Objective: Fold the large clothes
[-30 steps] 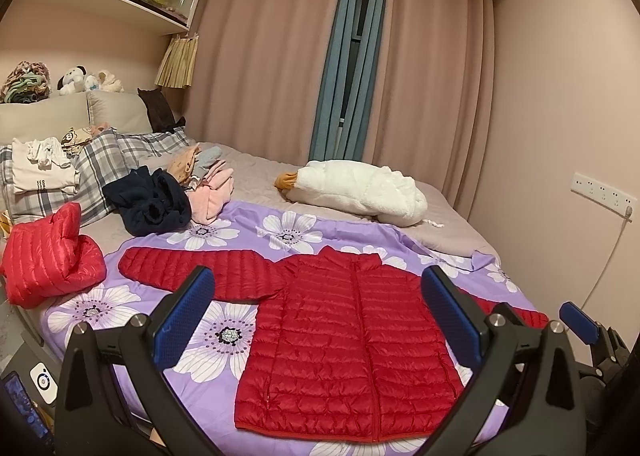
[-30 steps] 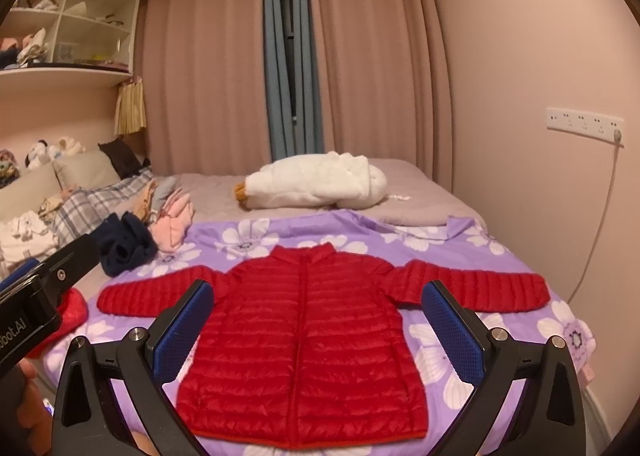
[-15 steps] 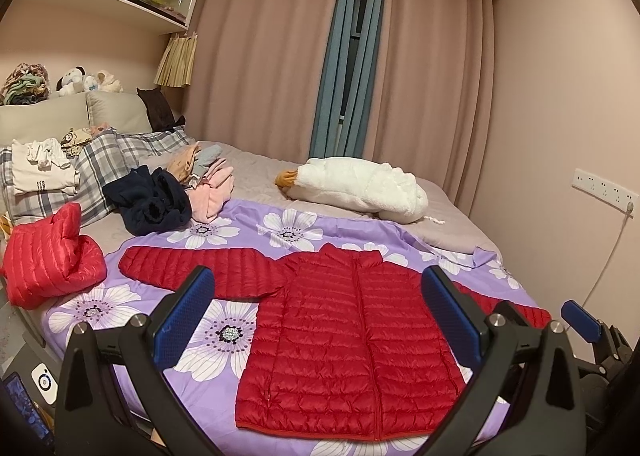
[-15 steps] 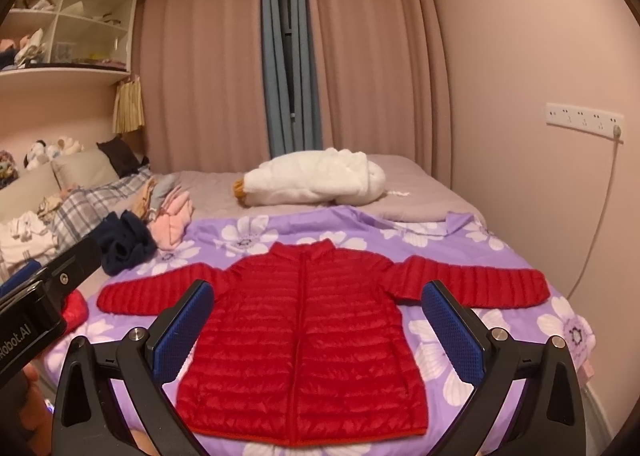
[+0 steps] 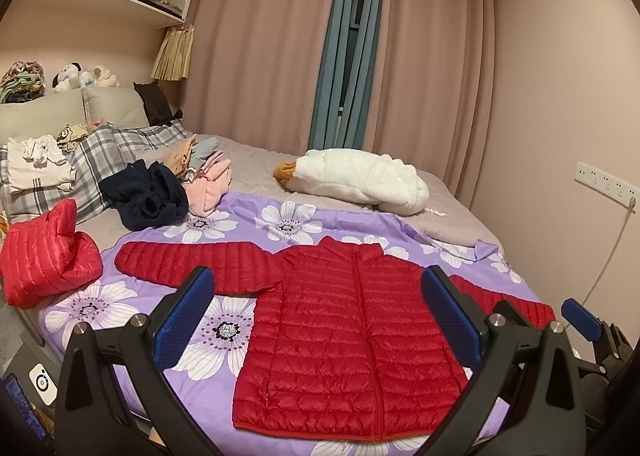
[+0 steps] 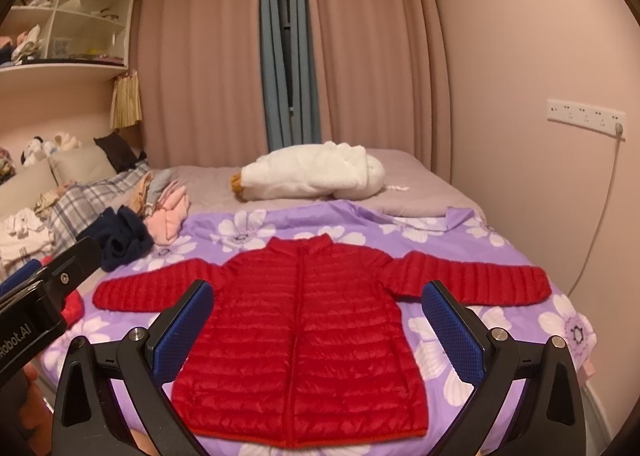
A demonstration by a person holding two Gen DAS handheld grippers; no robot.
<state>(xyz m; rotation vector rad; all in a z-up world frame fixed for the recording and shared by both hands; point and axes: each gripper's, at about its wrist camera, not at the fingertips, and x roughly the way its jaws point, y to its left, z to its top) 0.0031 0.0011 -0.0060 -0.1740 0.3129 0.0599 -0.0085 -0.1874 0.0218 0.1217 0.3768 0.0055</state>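
A red quilted jacket (image 5: 352,340) (image 6: 304,340) lies flat and zipped on the purple flowered sheet (image 5: 120,320) (image 6: 440,236), both sleeves spread out sideways. My left gripper (image 5: 316,312) hovers open above the near edge of the bed, its blue pads wide apart with nothing between them. My right gripper (image 6: 318,320) is open too, held over the jacket's hem. The right gripper's blue tip (image 5: 580,320) shows at the far right of the left wrist view. The left gripper's body (image 6: 44,296) shows at the left of the right wrist view.
A second red puffy garment (image 5: 44,256) lies bunched at the bed's left edge. A dark navy garment (image 5: 148,199), pink clothes (image 5: 208,183) and a white fleece jacket (image 5: 360,179) lie farther back. Plaid pillows (image 5: 96,163) are at the left; the wall (image 6: 560,175) is on the right.
Both views have drifted slightly; the jacket sits a little lower and nearer in the frames. Neither gripper has changed its opening.
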